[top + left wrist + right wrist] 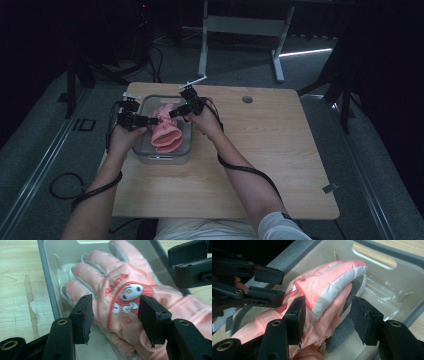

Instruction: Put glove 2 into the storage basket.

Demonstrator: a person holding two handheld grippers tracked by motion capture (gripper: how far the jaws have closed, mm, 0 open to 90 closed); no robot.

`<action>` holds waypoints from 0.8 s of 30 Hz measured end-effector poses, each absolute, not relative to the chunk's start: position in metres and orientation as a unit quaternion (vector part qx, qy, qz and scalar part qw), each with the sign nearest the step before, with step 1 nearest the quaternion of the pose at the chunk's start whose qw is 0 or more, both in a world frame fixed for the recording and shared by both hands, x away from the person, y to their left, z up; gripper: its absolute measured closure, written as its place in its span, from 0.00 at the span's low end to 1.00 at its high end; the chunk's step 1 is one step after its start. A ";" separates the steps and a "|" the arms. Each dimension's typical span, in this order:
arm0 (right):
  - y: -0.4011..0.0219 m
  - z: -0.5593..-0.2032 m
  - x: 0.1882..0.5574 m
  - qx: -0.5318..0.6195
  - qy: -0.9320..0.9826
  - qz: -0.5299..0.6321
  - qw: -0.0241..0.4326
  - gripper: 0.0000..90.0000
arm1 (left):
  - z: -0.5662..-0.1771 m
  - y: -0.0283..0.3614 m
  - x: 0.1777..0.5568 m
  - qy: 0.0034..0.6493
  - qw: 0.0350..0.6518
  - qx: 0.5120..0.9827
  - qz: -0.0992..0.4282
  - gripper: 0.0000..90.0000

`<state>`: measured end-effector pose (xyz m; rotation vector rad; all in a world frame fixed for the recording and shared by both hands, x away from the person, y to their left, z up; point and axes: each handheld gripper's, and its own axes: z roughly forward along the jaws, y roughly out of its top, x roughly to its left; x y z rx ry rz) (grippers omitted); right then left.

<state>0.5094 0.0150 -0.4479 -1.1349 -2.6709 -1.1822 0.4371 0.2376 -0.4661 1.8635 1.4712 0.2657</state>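
From the high view, a pink glove (166, 131) lies in a clear container (145, 150) at about ten o'clock on the wooden table (260, 165), with the left gripper (149, 120) reaching in from nine o'clock and the right gripper (173, 113) from one o'clock, both at the glove's upper end. In the left gripper view, the left gripper (114, 315) has its jaws apart, straddling the back of the glove (117, 285) near the wrist without visibly pinching it; a cartoon face patch sits at six o'clock of the palm back, and red lettering beside it is too blurred to read. In the right gripper view, the right gripper (327, 315) also stands with jaws spread around a folded edge of the glove (324, 287), pink with a grey-white strip. The glove looks padded, soft and light, so it should fold and sag when lifted; the cuff or a bunched fold of fabric seems the surest place to pinch.
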 end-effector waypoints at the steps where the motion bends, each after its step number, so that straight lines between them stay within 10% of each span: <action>1: 0.013 -0.446 0.508 -0.360 -0.852 -0.381 0.004 0.50 | -0.464 0.237 0.436 0.572 0.366 0.726 0.109 0.50; 24: -0.061 -0.438 0.469 -0.324 -0.846 -0.423 -0.021 0.25 | -0.418 0.146 0.378 0.439 0.421 0.783 0.132 0.46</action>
